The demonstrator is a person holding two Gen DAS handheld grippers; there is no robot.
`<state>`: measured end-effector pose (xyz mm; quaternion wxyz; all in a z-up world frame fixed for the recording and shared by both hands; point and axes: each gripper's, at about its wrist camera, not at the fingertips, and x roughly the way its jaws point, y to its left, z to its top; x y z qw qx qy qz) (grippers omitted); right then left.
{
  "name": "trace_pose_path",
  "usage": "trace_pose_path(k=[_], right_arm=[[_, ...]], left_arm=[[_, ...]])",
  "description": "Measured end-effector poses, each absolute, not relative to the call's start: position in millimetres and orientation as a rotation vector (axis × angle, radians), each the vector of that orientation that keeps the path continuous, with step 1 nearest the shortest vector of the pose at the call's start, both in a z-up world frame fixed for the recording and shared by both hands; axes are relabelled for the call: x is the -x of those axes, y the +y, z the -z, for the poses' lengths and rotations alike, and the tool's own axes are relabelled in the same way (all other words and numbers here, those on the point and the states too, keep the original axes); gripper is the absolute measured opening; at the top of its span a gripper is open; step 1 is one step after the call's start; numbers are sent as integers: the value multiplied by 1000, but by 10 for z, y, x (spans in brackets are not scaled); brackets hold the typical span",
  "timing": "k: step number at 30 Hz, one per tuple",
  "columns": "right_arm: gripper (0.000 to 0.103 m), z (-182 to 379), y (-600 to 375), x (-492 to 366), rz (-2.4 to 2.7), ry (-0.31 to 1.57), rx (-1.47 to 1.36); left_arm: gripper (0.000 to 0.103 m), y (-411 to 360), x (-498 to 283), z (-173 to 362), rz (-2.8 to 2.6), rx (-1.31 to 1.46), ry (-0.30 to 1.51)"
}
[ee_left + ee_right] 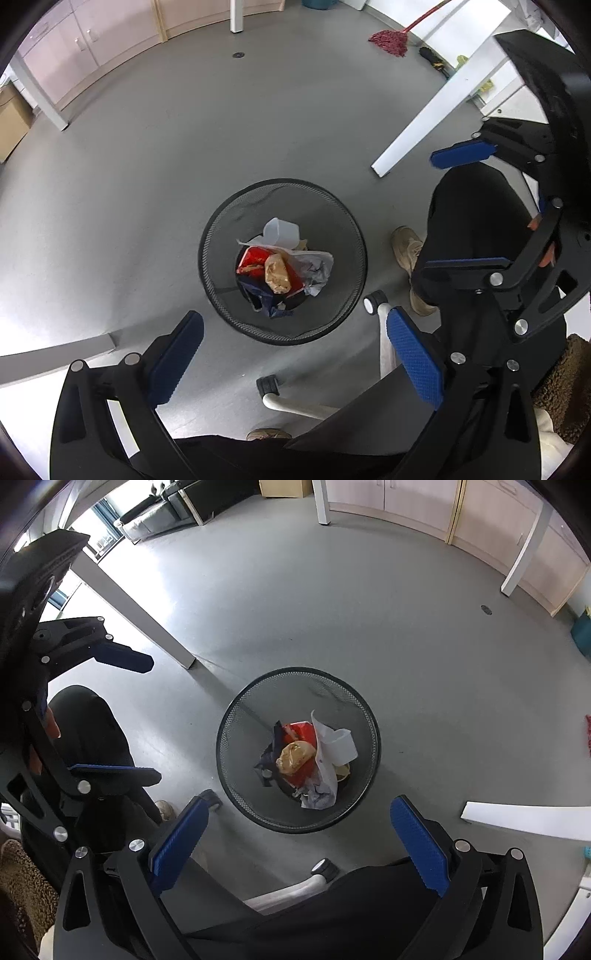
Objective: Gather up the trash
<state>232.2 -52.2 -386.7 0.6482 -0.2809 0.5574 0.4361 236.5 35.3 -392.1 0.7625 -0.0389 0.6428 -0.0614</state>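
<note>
Black wire mesh forms the wastebasket (221, 229) standing on the grey floor (258, 122) straight below both my claws. My left claw (293, 343) hangs released above it, blue pads (413, 358) spread wide with nothing between them; from its own camera the basket's near rim sits just ahead of the fingertips. My right claw (299, 830) is likewise released and bare, its pads flanking the near rim of the same basket (236, 716) in its own view.

Down inside, beyond the fingertips, lies the collected trash: a red wrapper (251, 260), a tan crumpled bag (277, 275), a translucent white cup (280, 232) at the far side, crumpled white paper (317, 267) to the right, and dark blue plastic (262, 299) nearest my left claw. From the right claw the same heap shows the red wrapper (304, 733), tan bag (295, 757) and white cup (343, 746).

To the right of my left claw, the other claw (465, 206) shows, pads apart, over a black trouser leg (472, 221) and a beige shoe (404, 247). White chair legs with castors (267, 386) sit close beneath my claws. Farther off, a white table leg (439, 110) slants across the floor, and a red mop (389, 42) lies beyond it.
</note>
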Motion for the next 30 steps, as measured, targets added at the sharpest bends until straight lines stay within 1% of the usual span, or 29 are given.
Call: trace_pose_path(k=[6,12,30], right_arm=[[100,3744,-505,-2247,-1006,1236,650],[100,3589,-511,-2185,-1019,1192,649],[100,3715,-499,-2206,-1004,1210,665]], left_arm=[[98,343,-2279,3783,136,102,1364],[98,289,-2250,3766,154,98,1357],[98,213,-2236,3708,176,63,1338]])
